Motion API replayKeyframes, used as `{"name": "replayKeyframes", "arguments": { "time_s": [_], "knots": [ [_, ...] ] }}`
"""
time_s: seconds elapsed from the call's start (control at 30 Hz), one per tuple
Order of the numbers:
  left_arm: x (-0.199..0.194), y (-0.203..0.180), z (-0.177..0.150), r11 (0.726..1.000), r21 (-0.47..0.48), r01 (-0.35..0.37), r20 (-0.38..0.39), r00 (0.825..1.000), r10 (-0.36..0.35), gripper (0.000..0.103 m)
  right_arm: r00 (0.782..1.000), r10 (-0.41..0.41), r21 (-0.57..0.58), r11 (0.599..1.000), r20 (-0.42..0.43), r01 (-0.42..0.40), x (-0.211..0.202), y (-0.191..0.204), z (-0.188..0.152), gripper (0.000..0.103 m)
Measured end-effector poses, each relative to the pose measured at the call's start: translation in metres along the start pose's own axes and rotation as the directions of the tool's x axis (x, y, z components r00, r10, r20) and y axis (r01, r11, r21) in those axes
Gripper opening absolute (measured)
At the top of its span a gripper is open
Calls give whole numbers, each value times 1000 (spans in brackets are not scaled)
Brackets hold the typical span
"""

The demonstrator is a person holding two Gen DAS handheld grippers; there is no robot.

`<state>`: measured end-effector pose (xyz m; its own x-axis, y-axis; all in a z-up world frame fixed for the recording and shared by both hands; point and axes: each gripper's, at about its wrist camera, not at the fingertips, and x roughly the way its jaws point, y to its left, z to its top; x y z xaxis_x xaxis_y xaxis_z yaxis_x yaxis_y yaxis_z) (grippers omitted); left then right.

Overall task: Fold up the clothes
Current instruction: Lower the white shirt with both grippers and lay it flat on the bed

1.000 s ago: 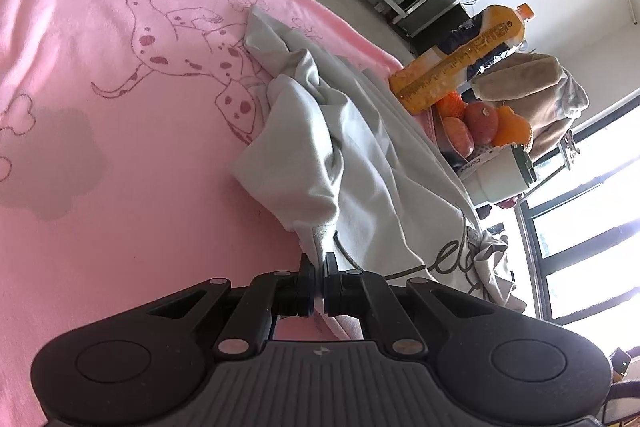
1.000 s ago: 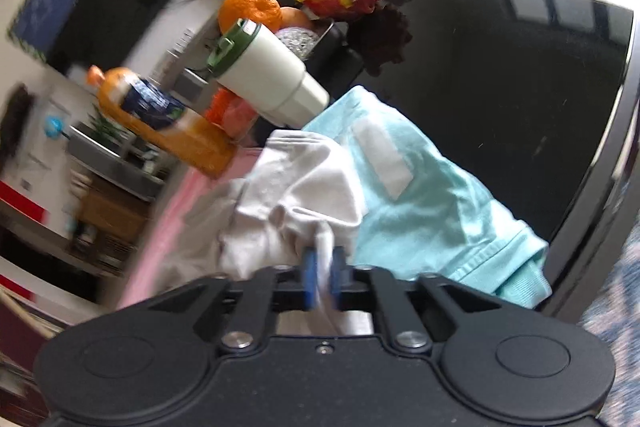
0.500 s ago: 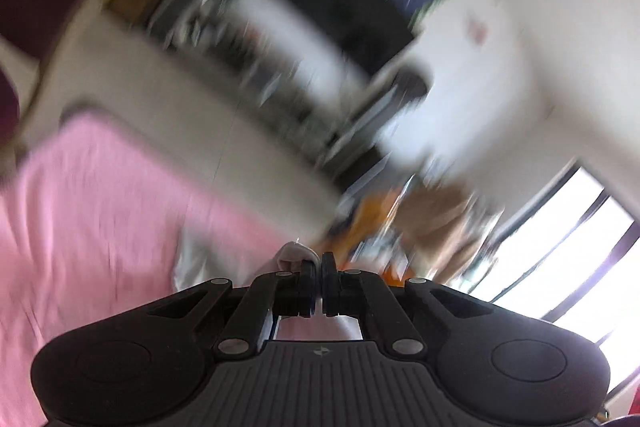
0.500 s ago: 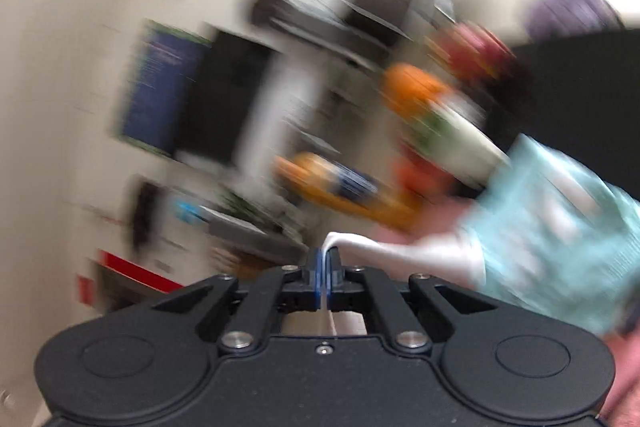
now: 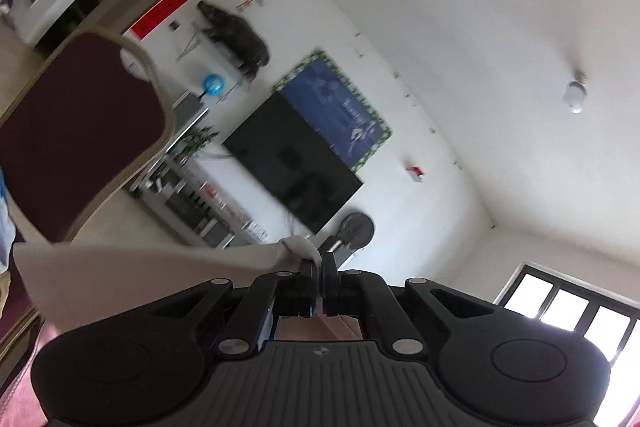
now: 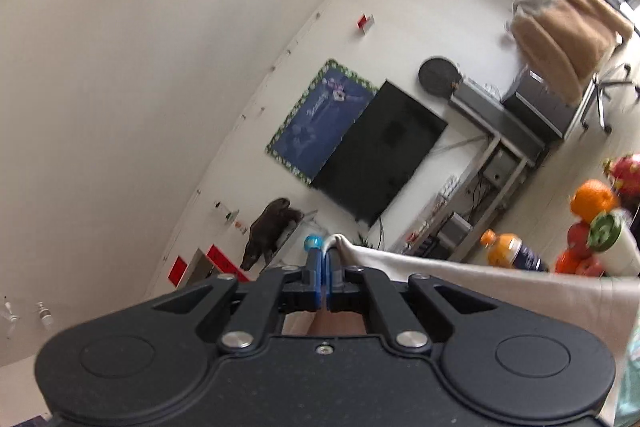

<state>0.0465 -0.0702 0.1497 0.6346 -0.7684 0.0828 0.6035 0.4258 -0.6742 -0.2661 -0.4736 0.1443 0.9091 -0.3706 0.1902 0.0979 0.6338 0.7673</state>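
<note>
Both jaws clamped on pale garment (image 5: pixel 132 267), held up.
L gripper (image 5: pixel 318 261) & R gripper (image 6: pixel 325 263): we see cloth edge stretched between them.

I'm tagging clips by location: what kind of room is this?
Most likely a home living room: a wall-mounted TV above a media shelf, a padded chair, and fruit with a juice bottle nearby.

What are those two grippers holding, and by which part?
Both hold one pale garment by its top edge: the left gripper pinches one end, the right gripper the other, cloth stretched between them.
</note>
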Motion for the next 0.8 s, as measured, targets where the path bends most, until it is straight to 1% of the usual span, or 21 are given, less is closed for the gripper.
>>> {"name": "replayKeyframes", "arguments": {
  "time_s": [0.03,0.07,0.13,0.2,0.27,0.3,0.33,0.37,0.4,0.43,0.47,0.5,0.53,0.57,0.6,0.63,0.67,0.7,0.73,0.77,0.8],
  "knots": [
    [8,3,2,1000,3,-24,-14,1000,24,0,1000,-16,-5,1000,-14,16,11,-4,-1,2],
    [22,9,3,998,16,-64,-37,997,64,0,999,-37,-5,999,-34,37,24,-9,-4,2],
    [58,22,4,986,50,-157,-98,982,161,0,990,-99,11,995,-101,101,60,-22,-15,2],
    [106,46,4,964,77,-255,-168,950,265,0,967,-178,6,983,-181,182,102,-38,-30,2],
    [156,78,5,944,56,-326,-251,910,329,0,932,-267,-26,963,-246,269,149,-54,-47,2],
    [175,88,7,937,40,-347,-277,897,344,0,912,-306,-44,951,-273,306,171,-62,-55,2],
    [193,96,8,931,27,-364,-301,885,354,0,898,-334,-60,942,-287,331,191,-65,-62,2],
    [205,98,15,925,36,-378,-298,880,371,0,889,-357,-81,934,-287,349,209,-66,-67,2],
    [211,90,22,927,62,-369,-266,889,372,0,887,-370,-98,929,-275,358,224,-65,-68,2],
    [214,79,28,930,93,-354,-228,902,366,0,896,-366,-111,931,-254,349,234,-59,-66,2],
    [210,66,35,937,124,-325,-178,922,344,0,914,-339,-122,940,-221,319,239,-49,-62,2],
    [202,51,41,943,156,-293,-125,942,313,0,938,-293,-132,953,-184,272,235,-37,-59,2],
    [195,37,48,946,190,-261,-73,958,279,0,958,-248,-150,963,-145,226,229,-26,-54,2],
    [184,25,50,947,221,-232,-30,969,244,0,974,-203,-179,967,-103,183,219,-15,-46,2],
    [173,19,48,947,242,-212,-9,975,221,0,984,-167,-205,967,-68,150,208,-8,-39,2],
    [163,15,44,946,259,-197,6,979,202,0,988,-146,-223,966,-44,132,197,-5,-35,2],
    [153,11,41,943,277,-181,21,983,183,0,990,-134,-235,964,-33,123,187,-5,-32,2],
    [146,15,31,943,279,-181,13,983,185,0,989,-138,-239,963,-42,125,178,-12,-34,2],
    [141,21,20,943,275,-186,-3,981,194,0,988,-143,-242,962,-50,127,169,-18,-35,2],
    [137,34,6,945,253,-206,-35,975,221,0,985,-159,-248,959,-68,137,161,-27,-39,2],
    [135,49,-10,947,225,-231,-74,965,253,0,975,-196,-258,952,-104,164,157,-41,-49,2]
  ]
}}
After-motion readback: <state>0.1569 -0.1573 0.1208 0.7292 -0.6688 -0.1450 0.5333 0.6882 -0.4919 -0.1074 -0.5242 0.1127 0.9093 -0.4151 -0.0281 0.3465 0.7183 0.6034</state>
